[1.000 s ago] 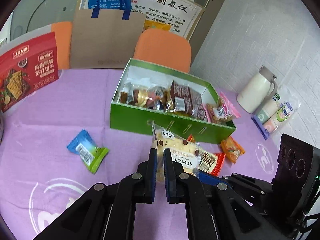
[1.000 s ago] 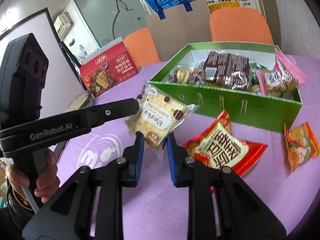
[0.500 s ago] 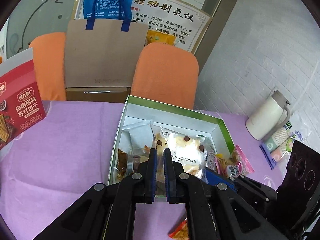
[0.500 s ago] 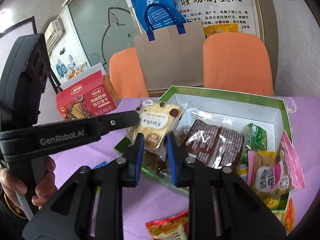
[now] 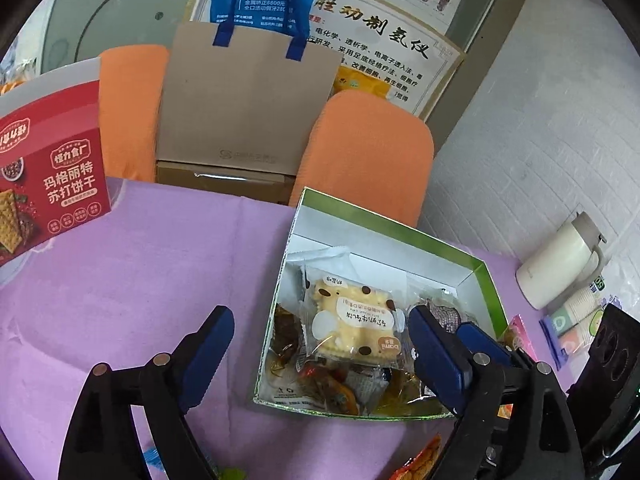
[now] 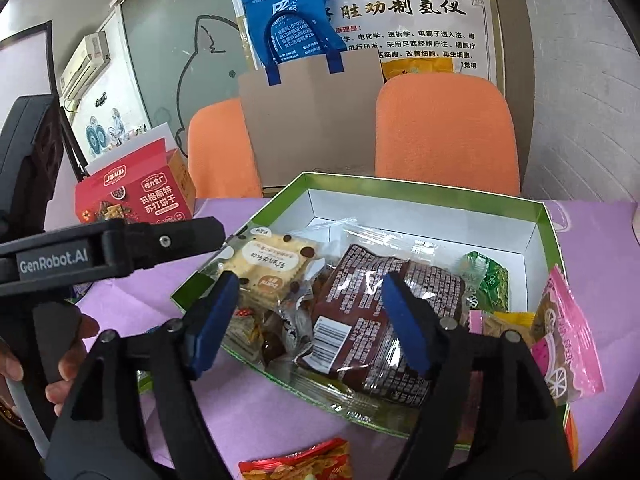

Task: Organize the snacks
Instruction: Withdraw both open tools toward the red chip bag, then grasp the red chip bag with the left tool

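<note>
Left wrist view: the yellow cracker pack [image 5: 352, 326] with dark dots lies in the green snack box [image 5: 490, 280], on top of the other snacks, near the box's 9 o'clock side. The left gripper [image 5: 320, 344] has its jaws spread wide and opening, and the pack sits loose between them with no pad touching it. In the right wrist view the right gripper [image 6: 308, 320] also has its jaws spread and opening; the cracker pack [image 6: 272, 260] lies just past its 10 o'clock finger, and the brown wrapped bar [image 6: 372, 308] is below the gap. So the step looks like the drop-off: the pack has been let go into the box. Half a second ago both pairs of jaws were pinching this pack above the box, and a second ago they held it low over the purple desk [image 5: 140, 280] in front of the box. Now it rests inside. Next, both grippers probably need to pull back from the box and go for another loose snack. A red and orange packet [image 6: 296, 462] lies on the desk at 6 o'clock in the right view. The jaws are already wide enough to go over it.
</note>
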Available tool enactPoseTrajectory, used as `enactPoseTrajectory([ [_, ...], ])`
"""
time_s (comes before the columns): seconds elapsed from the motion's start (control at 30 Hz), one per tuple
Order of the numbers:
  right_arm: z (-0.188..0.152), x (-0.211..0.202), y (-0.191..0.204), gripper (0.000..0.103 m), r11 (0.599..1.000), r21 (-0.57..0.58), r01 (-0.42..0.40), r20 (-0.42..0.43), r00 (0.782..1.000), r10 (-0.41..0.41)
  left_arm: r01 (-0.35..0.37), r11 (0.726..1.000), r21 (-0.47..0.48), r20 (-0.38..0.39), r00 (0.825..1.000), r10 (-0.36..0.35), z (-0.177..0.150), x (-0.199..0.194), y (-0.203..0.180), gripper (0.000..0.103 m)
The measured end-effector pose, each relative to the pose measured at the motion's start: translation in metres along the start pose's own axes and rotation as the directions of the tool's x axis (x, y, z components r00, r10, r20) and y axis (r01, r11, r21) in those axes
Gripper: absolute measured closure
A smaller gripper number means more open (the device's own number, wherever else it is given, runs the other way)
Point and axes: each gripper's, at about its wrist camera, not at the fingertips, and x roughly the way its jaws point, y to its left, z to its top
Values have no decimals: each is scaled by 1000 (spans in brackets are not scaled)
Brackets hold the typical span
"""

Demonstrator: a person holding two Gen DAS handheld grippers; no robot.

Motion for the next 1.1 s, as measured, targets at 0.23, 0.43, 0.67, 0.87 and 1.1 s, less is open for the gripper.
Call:
enactPoseTrajectory([
  [0.23,-10,-53,15,12,999,-4,-50,5,999,50,-64,998,29,6,998,63,-18,-35,-8,12],
  [0.43,-38,-114,17,12,998,1,-58,53,997,58,-114,991,73,10,993,114,-49,-81,-24,11],
  [0.67,-99,-144,1,12,995,89,-49,18,999,48,-16,998,63,-46,999,19,-112,-104,-33,11],
  [0.87,-131,-125,-20,16,973,227,-32,-85,995,53,72,997,18,-121,990,-69,-161,-95,-34,11],
  [1.1,-123,-89,-14,20,967,250,-45,-128,989,79,104,994,29,-138,985,-99,-170,-88,-37,11],
])
